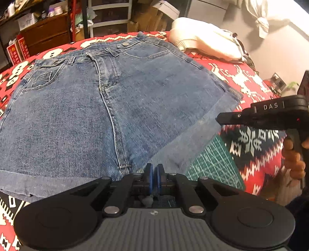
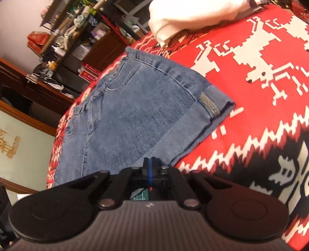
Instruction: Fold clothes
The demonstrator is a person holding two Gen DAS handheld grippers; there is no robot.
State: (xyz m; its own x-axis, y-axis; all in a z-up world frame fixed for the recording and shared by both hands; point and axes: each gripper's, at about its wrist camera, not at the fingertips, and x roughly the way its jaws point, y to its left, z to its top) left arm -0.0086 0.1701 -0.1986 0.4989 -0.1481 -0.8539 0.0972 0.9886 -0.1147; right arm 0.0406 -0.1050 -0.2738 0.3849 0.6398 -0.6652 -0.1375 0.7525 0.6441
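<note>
Blue denim shorts (image 1: pixel 96 115) lie spread flat on a red patterned blanket (image 1: pixel 251 81), waistband at the far side, cuffed hems toward me. My left gripper (image 1: pixel 154 173) hovers at the near hem, its blue pads almost together with nothing between them. At the right, a hand (image 1: pixel 293 160) holds my right gripper (image 1: pixel 219 118), whose black tip is shut beside the shorts' right cuff corner. In the right wrist view the shorts (image 2: pixel 135 115) stretch ahead of my right gripper (image 2: pixel 149 166), pads together and empty, over the near cuff.
A folded white sweater (image 1: pixel 202 40) (image 2: pixel 189 15) lies at the blanket's far right. A green cutting mat (image 1: pixel 216 162) shows at the near edge by the shorts. Wooden drawers (image 1: pixel 46 34) and cluttered shelves (image 2: pixel 77 38) stand beyond the blanket (image 2: pixel 251 96).
</note>
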